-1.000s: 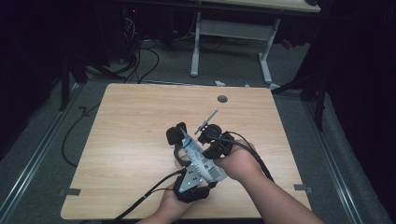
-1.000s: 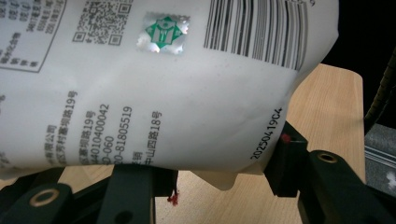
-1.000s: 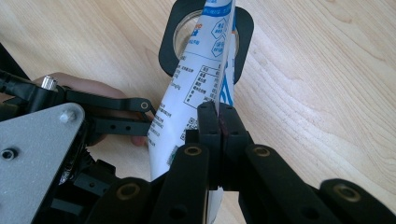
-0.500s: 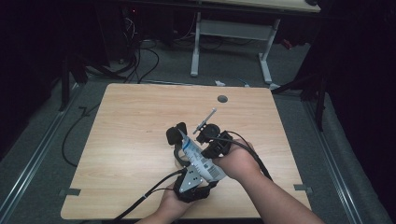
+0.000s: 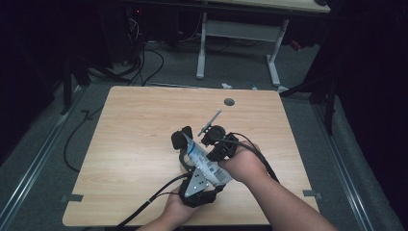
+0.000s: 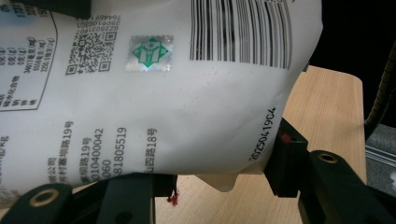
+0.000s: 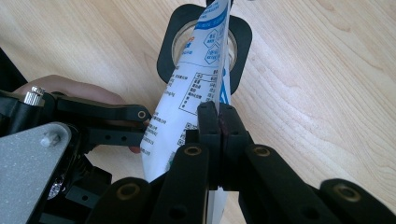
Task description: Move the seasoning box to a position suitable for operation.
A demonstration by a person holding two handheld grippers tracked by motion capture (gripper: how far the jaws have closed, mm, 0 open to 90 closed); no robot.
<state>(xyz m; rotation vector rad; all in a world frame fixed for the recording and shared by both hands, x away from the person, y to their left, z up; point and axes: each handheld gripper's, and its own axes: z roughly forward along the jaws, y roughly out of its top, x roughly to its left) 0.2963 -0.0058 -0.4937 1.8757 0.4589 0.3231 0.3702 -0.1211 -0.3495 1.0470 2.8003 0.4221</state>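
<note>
Both grippers clamp the white pouch (image 5: 204,161) at lower centre of the high view. The left gripper (image 6: 210,186) grips its body; the right gripper (image 7: 218,121) pinches an edge, aiming its tip into the black-rimmed jar (image 7: 168,51).

White pouch (image 6: 187,107) with black barcode and print; pale wood-grain table (image 5: 134,130)

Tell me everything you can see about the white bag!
The white bag is a soft plastic pouch printed with a barcode, a square code, a green sticker and blue and black text. Both the left gripper and the right gripper pinch it. It is held tilted above the table, its top end pointing into a glass jar in a black holder.
</note>
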